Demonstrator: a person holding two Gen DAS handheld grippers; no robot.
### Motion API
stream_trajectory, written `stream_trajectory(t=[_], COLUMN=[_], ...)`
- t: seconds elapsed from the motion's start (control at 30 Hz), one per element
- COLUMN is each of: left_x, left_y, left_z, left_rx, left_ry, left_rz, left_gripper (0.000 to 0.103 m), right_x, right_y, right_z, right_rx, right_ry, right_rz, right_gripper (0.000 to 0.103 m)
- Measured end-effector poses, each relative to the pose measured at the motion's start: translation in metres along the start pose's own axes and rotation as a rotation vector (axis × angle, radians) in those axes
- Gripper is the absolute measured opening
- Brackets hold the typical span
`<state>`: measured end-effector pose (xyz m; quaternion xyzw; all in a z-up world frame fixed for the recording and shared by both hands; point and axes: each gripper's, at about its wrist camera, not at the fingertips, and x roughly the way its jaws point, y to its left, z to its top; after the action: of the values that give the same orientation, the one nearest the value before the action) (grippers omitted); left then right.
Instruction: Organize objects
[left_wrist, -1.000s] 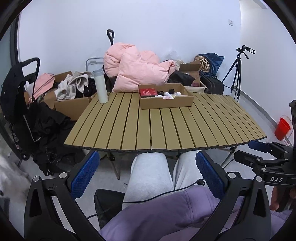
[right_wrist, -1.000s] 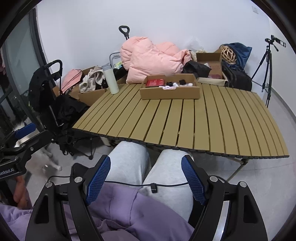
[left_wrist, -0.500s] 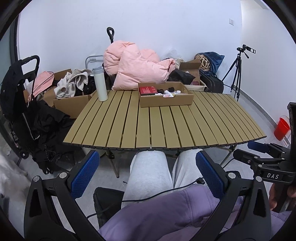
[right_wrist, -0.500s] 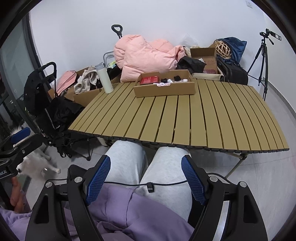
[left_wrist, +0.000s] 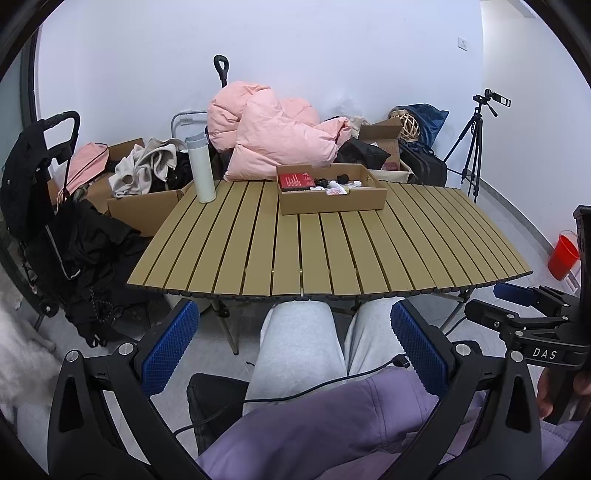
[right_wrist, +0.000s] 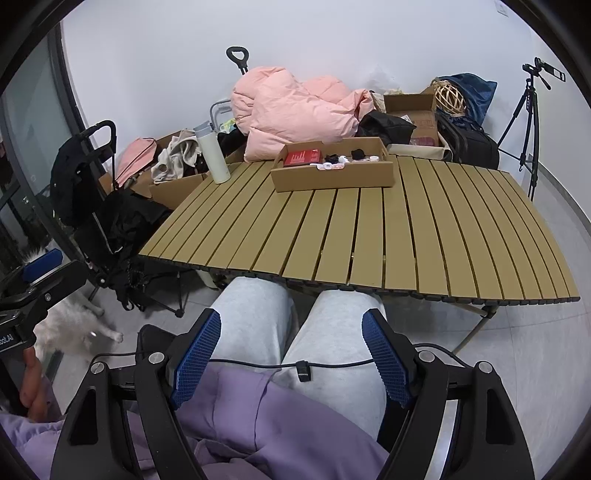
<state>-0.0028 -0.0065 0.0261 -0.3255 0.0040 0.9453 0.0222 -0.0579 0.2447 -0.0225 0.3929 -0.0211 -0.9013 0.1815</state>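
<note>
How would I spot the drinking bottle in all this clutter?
Start at the slatted wooden table. On its far left corner, left of the shallow cardboard tray, stands the bottle. It is the only tall, upright white cylinder on the tabletop, with a grey lid, in front of the pink puffy jacket.

- The left wrist view looks forward and downward past its left claw (left_wrist: 294, 345), over the person's lap toward the bench (left_wrist: 332, 243) beyond.
- The right wrist view looks likewise past its right claw (right_wrist: 291, 354), from a spot further right.
- Both share the bench, cardboard tray (left_wrist: 332, 197) and far-wall clutter.
</note>
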Motion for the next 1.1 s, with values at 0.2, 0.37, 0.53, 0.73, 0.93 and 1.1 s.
stream_trajectory(t=[0.2, 0.37, 0.53, 0.73, 0.93, 1.1], left_x=[0.006, 0.008, 0.012, 0.014, 0.015, 0.013], left_y=[0.002, 0.001, 0.000, -0.001, 0.001, -0.002], left_z=[-0.002, -0.003, -0.004, -0.003, -0.003, -0.003], left_rx=[-0.003, 0.016, 0.037, 0.036, 0.033, 0.044], left_ry=[0.035, 0.029, 0.039, 0.048, 0.047, 0.036], left_rz=[-0.013, -0.002, -0.001, 0.003, 0.004, 0.010], left_gripper=[0.103, 0.103, 0.103, 0.103, 0.103, 0.103], right_x=[-0.001, 0.000, 0.000, 0.000, -0.001, -0.003], right_y=[-0.003, -0.006, -0.007, -0.008, -0.010, -0.011], right_z=[0.000, 0.001, 0.000, 0.000, 0.000, 0.000], right_rx=[0.001, 0.006, 0.005, 0.010, 0.012, 0.011], right_ry=[-0.005, -0.003, -0.002, -0.004, -0.009, -0.013], right_rz=[0.000, -0.003, -0.003, -0.003, -0.002, -0.002], right_gripper=[0.082, 0.082, 0.082, 0.082, 0.082, 0.082])
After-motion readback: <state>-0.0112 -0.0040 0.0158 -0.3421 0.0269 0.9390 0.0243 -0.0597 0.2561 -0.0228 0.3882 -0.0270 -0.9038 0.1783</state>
